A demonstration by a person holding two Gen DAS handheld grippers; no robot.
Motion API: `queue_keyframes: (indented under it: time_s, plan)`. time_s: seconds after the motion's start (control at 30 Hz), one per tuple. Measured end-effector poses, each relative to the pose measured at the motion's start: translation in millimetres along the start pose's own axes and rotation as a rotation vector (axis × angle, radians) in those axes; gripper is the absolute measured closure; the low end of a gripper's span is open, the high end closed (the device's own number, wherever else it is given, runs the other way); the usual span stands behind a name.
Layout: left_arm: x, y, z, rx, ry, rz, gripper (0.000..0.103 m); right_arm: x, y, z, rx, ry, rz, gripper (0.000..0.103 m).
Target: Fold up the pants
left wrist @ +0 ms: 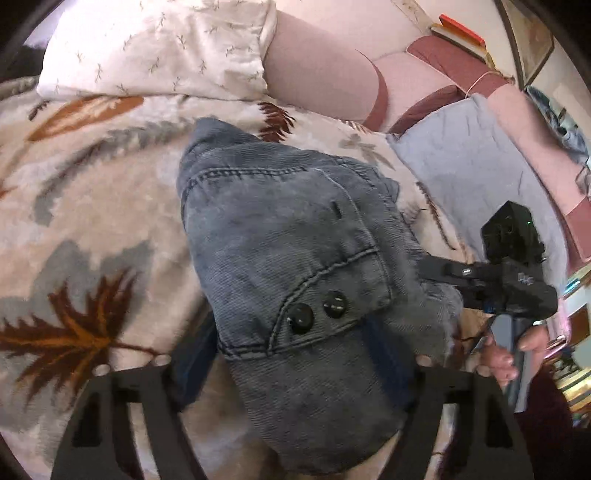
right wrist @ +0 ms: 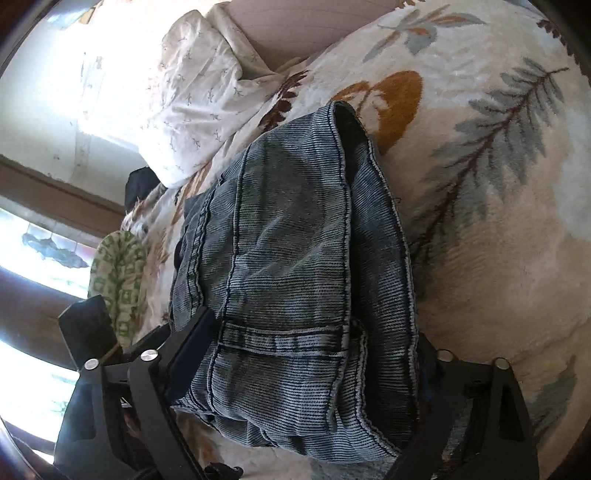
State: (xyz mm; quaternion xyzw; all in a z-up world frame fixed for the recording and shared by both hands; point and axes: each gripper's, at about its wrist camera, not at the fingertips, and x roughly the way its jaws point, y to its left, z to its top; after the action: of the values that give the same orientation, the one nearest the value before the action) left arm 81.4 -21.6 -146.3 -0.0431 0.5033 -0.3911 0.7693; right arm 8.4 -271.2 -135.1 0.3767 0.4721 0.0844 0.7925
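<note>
The pants point(left wrist: 288, 266) are grey-blue denim, folded into a thick bundle on a leaf-patterned blanket point(left wrist: 85, 206). The waistband with two black buttons point(left wrist: 317, 312) faces the left wrist camera. My left gripper point(left wrist: 291, 373) straddles the near end of the bundle, its jaws wide apart with the denim between them. My right gripper point(right wrist: 299, 354) straddles the other side of the bundle point(right wrist: 295, 266), jaws wide on either side of the folded edge. It also shows in the left wrist view point(left wrist: 480, 280), fingers against the pants' right side.
A white patterned pillow point(left wrist: 159, 44) lies at the head of the bed. A light blue cloth point(left wrist: 472, 166) lies right of the pants. A green-and-white fabric item point(right wrist: 118, 277) sits at the bed's edge. Books point(left wrist: 461, 33) stand at the far right.
</note>
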Motion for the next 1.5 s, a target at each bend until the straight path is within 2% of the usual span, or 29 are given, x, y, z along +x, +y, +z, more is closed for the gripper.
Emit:
queue_keyframes:
  time_s: [0.13,0.2,0.3,0.43,0.7,0.77,0.83,0.87,0.93,1.03,1.07,1.1,1.17,1.27,1.33,1.4,1.5]
  plan:
    - [-5,-1,0,0.004,-0.030,-0.001,0.041,0,8,-4,-0.020,-0.010,0.001,0.037]
    - [-12,-1,2,-0.005,-0.052,-0.013,0.049,-3,14,-5,-0.037,-0.028,0.009,0.043]
    - [-20,0,6,-0.011,-0.071,-0.015,0.056,-5,24,-7,-0.071,-0.048,0.011,0.049]
    - [-36,-5,11,0.019,-0.110,0.027,0.056,-7,39,-9,-0.097,-0.091,0.019,0.054]
    - [-86,2,17,0.049,-0.251,0.156,0.056,6,86,-14,-0.222,-0.172,0.081,0.056]
    - [-89,8,14,0.043,-0.251,0.187,0.056,13,94,-15,-0.242,-0.180,0.096,0.056]
    - [-84,17,9,0.017,-0.215,0.208,0.056,25,97,-16,-0.241,-0.144,0.088,0.056]
    - [-79,22,6,0.005,-0.190,0.216,0.056,35,95,-18,-0.225,-0.105,0.084,0.056]
    - [-67,30,0,-0.008,-0.134,0.269,0.048,44,93,-21,-0.217,-0.062,0.054,0.056]
    - [-62,31,-4,0.007,-0.121,0.329,0.038,52,84,-22,-0.173,0.010,0.021,0.044]
    - [-65,29,-4,0.020,-0.131,0.343,0.031,52,81,-21,-0.153,0.025,0.019,0.038]
    - [-70,26,-3,0.034,-0.154,0.370,0.027,50,80,-20,-0.148,0.027,0.020,0.036]
    - [-84,21,-2,0.067,-0.228,0.425,0.026,45,83,-19,-0.160,0.027,0.012,0.035]
    - [-102,16,1,0.079,-0.318,0.449,0.014,32,93,-18,-0.207,0.001,-0.007,0.034]
    - [-107,13,1,0.086,-0.371,0.478,0.010,23,99,-19,-0.247,-0.032,-0.020,0.034]
    - [-103,10,3,0.109,-0.371,0.495,0.010,21,106,-21,-0.292,-0.044,-0.040,0.032]
    - [-88,8,3,0.148,-0.324,0.515,0.010,18,105,-22,-0.319,-0.060,-0.082,0.029]
